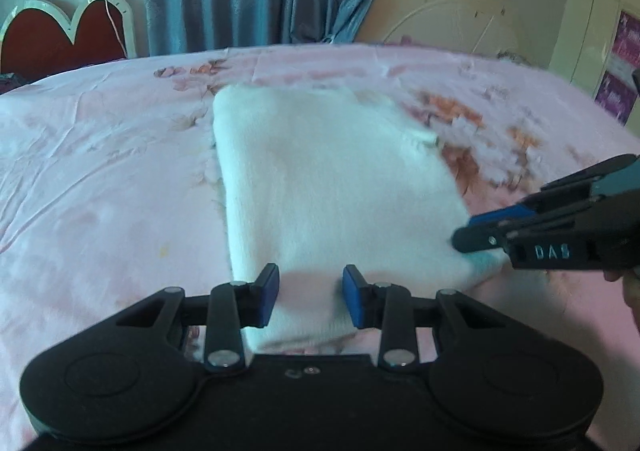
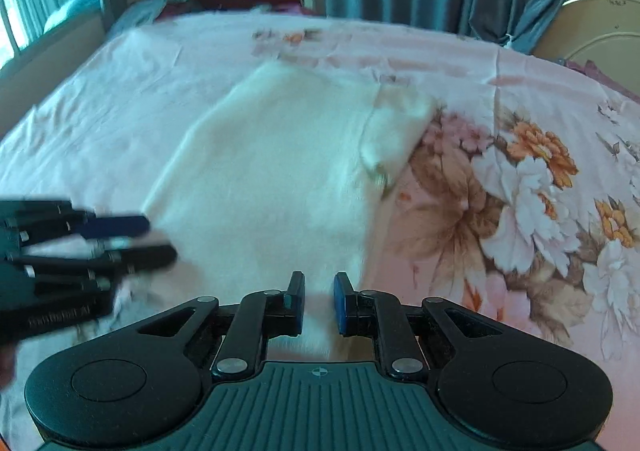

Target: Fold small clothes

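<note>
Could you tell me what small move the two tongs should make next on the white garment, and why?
Probably lift the near edge and carry it toward the far edge. Both the left tongs and right tongs have the white garment between their pads at its near hem, and it lies flat on the pink bedsheet, though blur hides how firmly.

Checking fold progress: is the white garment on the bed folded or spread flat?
Folded, at least partly: the white garment lies as a narrow rectangle on the floral bedsheet, with a flap doubled over at its far right corner.
</note>
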Tool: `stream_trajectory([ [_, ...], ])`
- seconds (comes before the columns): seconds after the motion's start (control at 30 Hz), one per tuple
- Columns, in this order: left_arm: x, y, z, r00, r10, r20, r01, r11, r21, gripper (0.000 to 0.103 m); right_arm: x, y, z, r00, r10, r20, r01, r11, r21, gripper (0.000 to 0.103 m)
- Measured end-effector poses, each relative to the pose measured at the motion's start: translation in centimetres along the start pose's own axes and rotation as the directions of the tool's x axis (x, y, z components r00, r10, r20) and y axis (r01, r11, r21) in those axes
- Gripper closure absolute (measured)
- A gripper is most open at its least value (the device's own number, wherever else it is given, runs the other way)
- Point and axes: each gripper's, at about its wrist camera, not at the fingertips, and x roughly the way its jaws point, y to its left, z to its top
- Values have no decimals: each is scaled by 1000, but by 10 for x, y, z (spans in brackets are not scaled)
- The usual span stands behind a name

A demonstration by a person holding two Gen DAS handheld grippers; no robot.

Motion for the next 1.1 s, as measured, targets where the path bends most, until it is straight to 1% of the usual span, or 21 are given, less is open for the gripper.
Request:
stream_trajectory([
  [0.07,-2,-4,-3,1000,16,0,-16,1000,-4,70,-3,-1,-3,1000,-5,4,5,1000,20,89],
  [0.17,-14,-8,-3,999,26,21,-25,1000,-12,69,-22,-5,-4,999,20,50,-24,997,78,89],
  [0.23,-25,-10,-5,999,29,39,-27,999,-33,69,-34,-6,-9,997,9,73,-16,996,91,89],
  [0.3,-36,-16,-9,998,40,57,-37,998,-47,67,-49,-7,-17,995,1,97,-11,995,99,89],
  [0.33,-42,-20,-11,996,51,69,-47,997,-58,61,-56,-7,-21,995,-3,104,-8,994,106,89],
  [0.4,-54,-28,-16,995,60,83,-54,996,-67,53,-70,-8,-32,993,-15,118,0,992,125,88],
  [0.43,-61,-33,-19,993,70,92,-63,995,-73,38,-76,-9,-37,992,-28,120,11,991,137,88],
  [0.47,-68,-38,-22,991,80,110,-71,994,-85,12,-80,-9,-43,992,-50,116,32,988,149,79],
  [0.5,-76,-42,-26,987,92,135,-79,992,-103,1,-86,-9,-51,990,-88,113,68,984,166,30],
  [0.53,-86,-47,-30,980,111,165,-92,989,-118,0,-93,-8,-58,983,-118,140,92,980,178,7],
  [0.57,-94,-51,-32,978,118,173,-97,987,-125,0,-104,-7,-66,974,-133,181,101,979,178,0],
  [0.63,-110,-58,-36,977,120,178,-97,986,-136,0,-120,-3,-77,973,-158,169,128,976,178,0],
  [0.77,-145,-70,-46,971,138,196,-110,983,-146,0,-156,3,-98,970,-165,177,125,968,217,0],
  [0.93,-184,-85,-60,968,123,220,-97,987,-127,0,-205,21,-116,961,-155,228,100,967,236,0],
  [1.0,-197,-90,-64,968,116,225,-88,988,-130,0,-221,30,-119,957,-166,240,113,969,219,0],
  [1.1,-216,-98,-69,964,135,229,-109,987,-121,0,-244,43,-126,946,-187,263,134,969,208,0],
])
